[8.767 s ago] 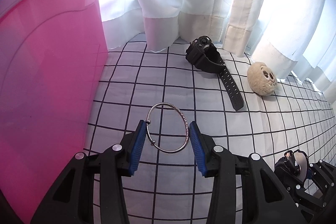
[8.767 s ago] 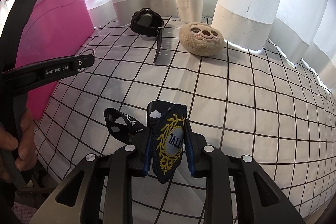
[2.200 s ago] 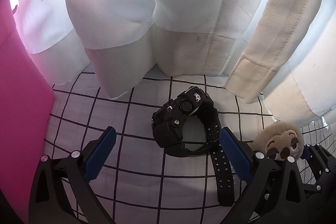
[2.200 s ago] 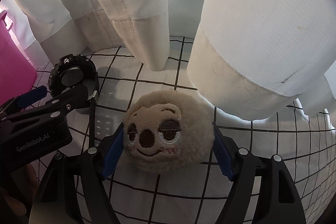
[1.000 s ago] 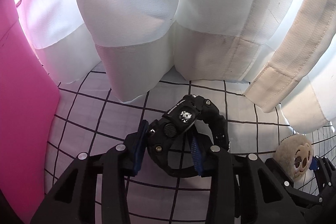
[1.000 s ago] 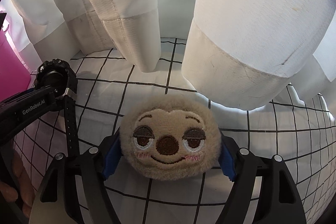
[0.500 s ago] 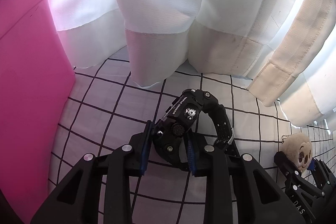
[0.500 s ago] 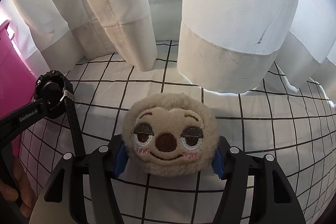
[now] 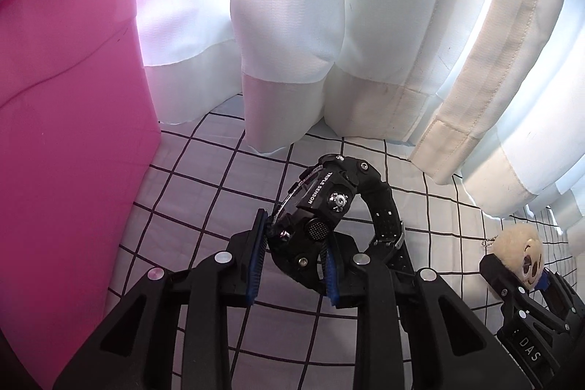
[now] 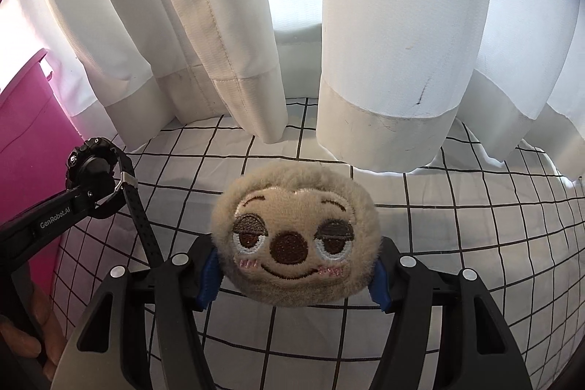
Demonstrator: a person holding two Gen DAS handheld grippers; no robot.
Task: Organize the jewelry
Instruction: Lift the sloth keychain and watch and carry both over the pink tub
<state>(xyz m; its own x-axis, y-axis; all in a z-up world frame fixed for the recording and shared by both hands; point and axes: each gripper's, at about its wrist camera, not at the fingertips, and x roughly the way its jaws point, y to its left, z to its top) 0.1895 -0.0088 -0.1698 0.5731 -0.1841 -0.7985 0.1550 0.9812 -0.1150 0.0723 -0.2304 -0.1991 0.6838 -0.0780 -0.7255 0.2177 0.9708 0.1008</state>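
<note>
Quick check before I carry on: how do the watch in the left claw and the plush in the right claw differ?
The watch is black, hard and strapped; the plush sloth face is beige, furry and round. The left claw pinches the watch case narrowly; the right claw spans the plush widely. Both are gripped over the checked cloth.

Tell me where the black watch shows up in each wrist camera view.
Left wrist view: black watch at lower centre, between the left gripper pads.
Right wrist view: far left, mid-height, beside the pink bin.
Shared landmark: pink bin.
</note>
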